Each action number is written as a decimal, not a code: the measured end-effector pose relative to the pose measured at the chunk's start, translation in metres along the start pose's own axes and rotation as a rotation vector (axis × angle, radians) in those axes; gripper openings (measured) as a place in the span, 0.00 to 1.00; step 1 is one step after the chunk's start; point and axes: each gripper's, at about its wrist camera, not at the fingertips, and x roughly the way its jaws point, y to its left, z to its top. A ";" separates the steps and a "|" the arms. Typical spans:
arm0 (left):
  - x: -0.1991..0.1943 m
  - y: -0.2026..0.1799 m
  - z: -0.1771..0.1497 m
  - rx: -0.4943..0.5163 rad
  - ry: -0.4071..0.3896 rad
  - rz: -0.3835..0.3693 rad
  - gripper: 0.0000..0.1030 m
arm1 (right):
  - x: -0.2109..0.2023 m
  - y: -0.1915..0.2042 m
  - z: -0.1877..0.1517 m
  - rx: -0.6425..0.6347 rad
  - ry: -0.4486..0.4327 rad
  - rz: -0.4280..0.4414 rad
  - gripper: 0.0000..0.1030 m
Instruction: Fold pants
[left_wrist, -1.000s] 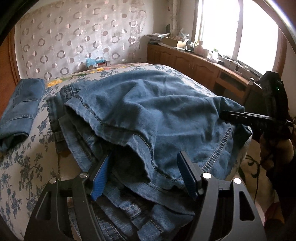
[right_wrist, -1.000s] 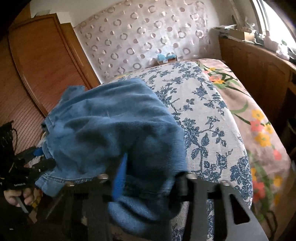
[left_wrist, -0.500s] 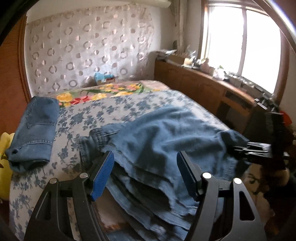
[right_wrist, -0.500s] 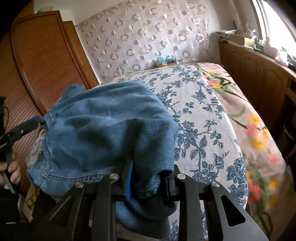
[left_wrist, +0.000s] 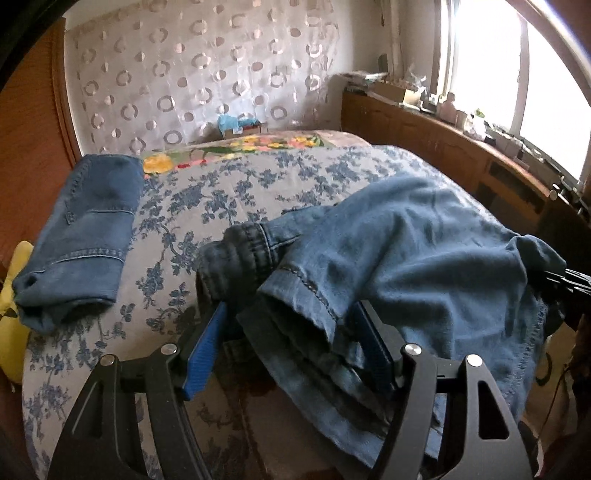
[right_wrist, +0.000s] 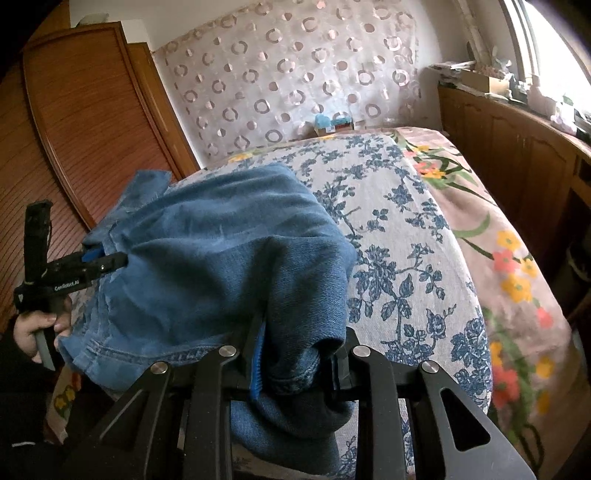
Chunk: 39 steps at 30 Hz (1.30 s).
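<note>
Pulled back toward the near edge of the blue floral bedspread (left_wrist: 229, 192), the rumpled blue denim pants (left_wrist: 424, 258) now bunch at lower right of the left view. Right gripper (right_wrist: 299, 363) has just been closing and clenches a thick fold. Left gripper (left_wrist: 291, 343) straddles a hem, apparently released; cloth hides its right pad.

This is a bedroom in a home. A big bed (left_wrist: 258, 192) fills the room, with a sheet of blue flowers and a blanket of bright yellow and red flowers. Behind it hangs a white curtain (right_wrist: 295, 74) with round rings on it. A brown wooden wardrobe (right_wrist: 85, 122) stands on one side. Low wooden cupboards (left_wrist: 424, 147) run under a bright window (left_wrist: 517, 74), with small things on top
</note>
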 end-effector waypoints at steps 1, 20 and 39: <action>-0.005 0.000 0.000 -0.004 -0.008 -0.002 0.69 | -0.003 0.001 0.001 0.000 -0.012 0.005 0.23; -0.127 0.062 -0.040 -0.087 -0.147 0.063 0.69 | -0.033 0.168 0.043 -0.298 -0.149 0.245 0.17; -0.134 0.106 -0.068 -0.172 -0.137 0.113 0.69 | 0.054 0.265 -0.015 -0.488 0.169 0.377 0.23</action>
